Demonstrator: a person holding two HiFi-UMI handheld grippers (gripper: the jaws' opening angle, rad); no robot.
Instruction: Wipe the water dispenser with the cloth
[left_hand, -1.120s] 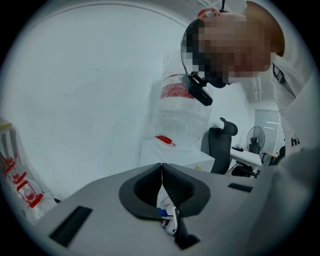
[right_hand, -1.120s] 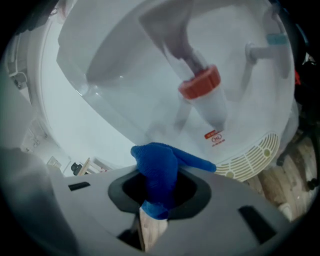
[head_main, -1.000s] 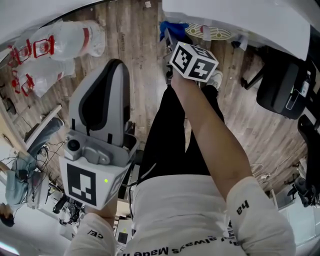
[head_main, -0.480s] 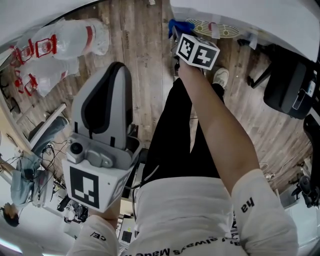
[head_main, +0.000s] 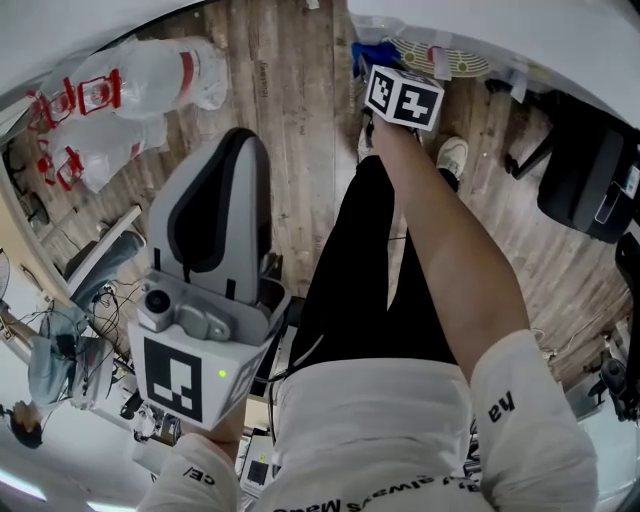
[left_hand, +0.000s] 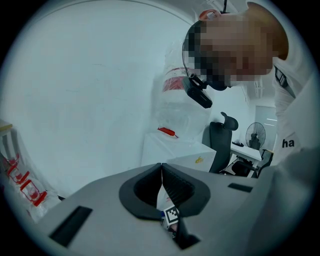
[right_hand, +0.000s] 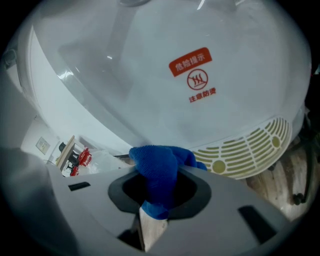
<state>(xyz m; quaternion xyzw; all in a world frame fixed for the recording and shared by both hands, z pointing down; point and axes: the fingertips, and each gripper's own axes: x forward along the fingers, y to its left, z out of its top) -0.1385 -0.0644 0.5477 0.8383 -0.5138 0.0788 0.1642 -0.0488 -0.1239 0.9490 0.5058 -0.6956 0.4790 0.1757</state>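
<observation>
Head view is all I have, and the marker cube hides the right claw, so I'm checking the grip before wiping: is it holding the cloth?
Observer: Yes. The right gripper view shows the right claw shut on the blue cloth.
Operator: And the left claw?
Observer: The left gripper view shows the left claw shut, with nothing between its jaws.

Blue cloth (right_hand: 156, 162) was bunched up, pinched in the right gripper (right_hand: 159, 182), close to the white water dispenser (right_hand: 125, 75). It sat below the red warning label (right_hand: 191, 62) and just beside the cream slotted grille (right_hand: 250, 147).
</observation>
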